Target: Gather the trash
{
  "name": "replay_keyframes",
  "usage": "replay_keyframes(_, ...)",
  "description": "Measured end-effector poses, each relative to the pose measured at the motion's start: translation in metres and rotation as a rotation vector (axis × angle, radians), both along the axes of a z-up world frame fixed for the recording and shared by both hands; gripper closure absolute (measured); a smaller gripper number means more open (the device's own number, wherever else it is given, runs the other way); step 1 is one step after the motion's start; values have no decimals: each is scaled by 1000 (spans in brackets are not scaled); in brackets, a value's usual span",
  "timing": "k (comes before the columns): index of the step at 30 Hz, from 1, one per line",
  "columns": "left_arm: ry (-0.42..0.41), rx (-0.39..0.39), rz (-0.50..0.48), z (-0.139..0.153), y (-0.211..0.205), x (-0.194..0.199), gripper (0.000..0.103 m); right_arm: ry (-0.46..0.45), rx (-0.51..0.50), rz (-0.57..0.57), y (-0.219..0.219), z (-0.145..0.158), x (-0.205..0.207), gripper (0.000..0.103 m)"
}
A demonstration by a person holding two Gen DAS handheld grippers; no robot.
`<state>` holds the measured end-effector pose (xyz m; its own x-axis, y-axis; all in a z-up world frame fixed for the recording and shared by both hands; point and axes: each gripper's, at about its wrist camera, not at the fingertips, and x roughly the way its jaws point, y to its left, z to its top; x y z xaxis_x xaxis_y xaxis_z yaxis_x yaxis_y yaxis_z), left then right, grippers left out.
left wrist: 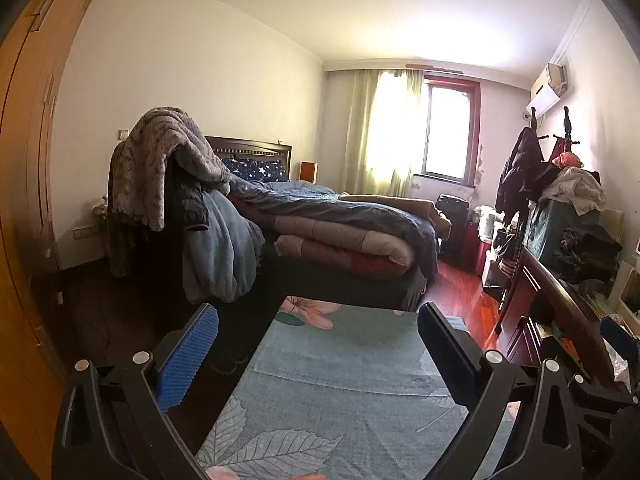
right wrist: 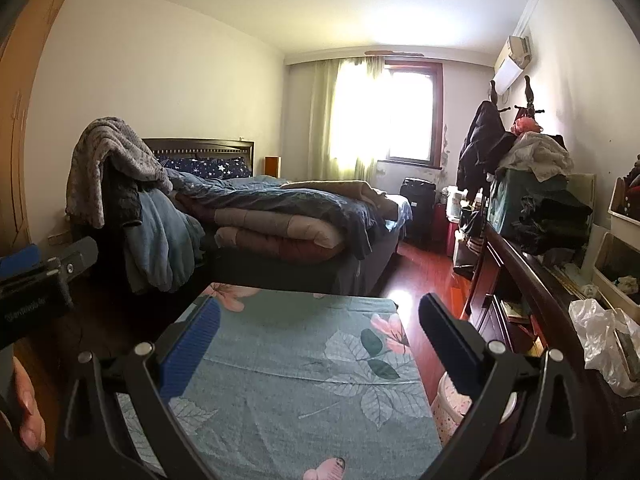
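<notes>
Fingers (left wrist: 192, 356) of both grippers spread, empty, w/ trash bin (right wrist: 452, 408) just below right gripper (right wrist: 320, 344).

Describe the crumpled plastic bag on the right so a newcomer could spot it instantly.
Start at the long dark wooden dresser along the right wall, below the air conditioner. Follow its top toward the camera, past the heaped clothes, to the near end. The plastic bag lies there: translucent white and crinkled, unlike the fabric piles and cream bins around it.
</notes>
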<state>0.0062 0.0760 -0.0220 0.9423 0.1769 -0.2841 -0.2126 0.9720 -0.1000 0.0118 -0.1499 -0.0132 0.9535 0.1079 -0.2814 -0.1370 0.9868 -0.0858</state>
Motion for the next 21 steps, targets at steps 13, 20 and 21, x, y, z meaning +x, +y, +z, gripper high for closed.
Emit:
replay_keyframes(13, -49, -4, -21, 15, -3, -11, 4, -55, 28, -38, -17, 15, -10, 3)
replay_keyframes(20, -49, 0, -27, 15, -6, -12, 4, -49, 28, -41, -17, 13, -11, 3)
replay_keyframes(21, -50, 4, -27, 16, -7, -12, 4, -46, 29, -39, -17, 13, -11, 3)
